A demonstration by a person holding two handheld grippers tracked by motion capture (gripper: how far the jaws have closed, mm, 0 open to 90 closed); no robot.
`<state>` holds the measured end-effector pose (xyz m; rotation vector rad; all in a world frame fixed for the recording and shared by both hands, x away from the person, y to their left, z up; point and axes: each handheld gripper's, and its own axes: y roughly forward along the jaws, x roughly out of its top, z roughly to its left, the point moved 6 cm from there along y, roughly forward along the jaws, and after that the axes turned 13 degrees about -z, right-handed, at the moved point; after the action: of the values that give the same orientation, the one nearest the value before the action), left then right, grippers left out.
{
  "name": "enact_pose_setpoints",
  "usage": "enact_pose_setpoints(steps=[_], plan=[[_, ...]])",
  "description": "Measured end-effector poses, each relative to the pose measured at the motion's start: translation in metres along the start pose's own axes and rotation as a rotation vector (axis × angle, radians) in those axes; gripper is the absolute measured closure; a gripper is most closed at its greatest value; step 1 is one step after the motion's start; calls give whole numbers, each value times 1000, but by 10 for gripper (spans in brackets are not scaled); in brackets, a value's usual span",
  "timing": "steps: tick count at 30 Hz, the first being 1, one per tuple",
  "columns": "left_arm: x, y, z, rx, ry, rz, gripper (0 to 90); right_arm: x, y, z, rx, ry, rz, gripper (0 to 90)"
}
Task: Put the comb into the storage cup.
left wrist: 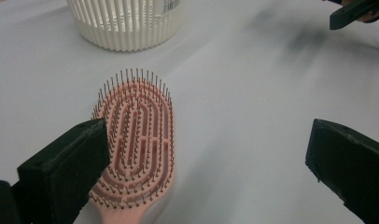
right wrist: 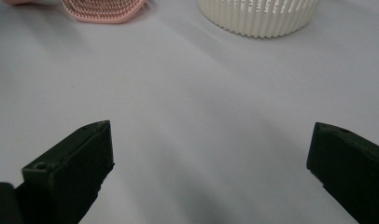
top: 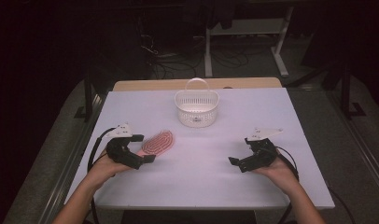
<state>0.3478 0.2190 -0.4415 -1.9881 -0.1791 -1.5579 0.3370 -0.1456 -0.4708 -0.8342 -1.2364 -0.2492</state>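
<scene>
Lying free between the left tool's (top: 148,148) spread jaws, pink hairbrush (left wrist: 136,144), right tool (top: 239,151) gaping.

Laboratory or workshop setting: white-covered surface (top: 253,116) on a dark floor, loose cables (top: 178,58), white desk frame (top: 281,42) behind.

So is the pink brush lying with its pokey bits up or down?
Up. The pink brush lies flat on the table with its bristles pointing upward, plain in the left gripper view, near the white basket.
</scene>
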Motion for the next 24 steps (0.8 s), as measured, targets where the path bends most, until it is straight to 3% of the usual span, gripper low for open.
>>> enact_pose_setpoints(steps=[24], plan=[[9,1,2,4,4,-4,0,0,0,1,1,-2,0,1]])
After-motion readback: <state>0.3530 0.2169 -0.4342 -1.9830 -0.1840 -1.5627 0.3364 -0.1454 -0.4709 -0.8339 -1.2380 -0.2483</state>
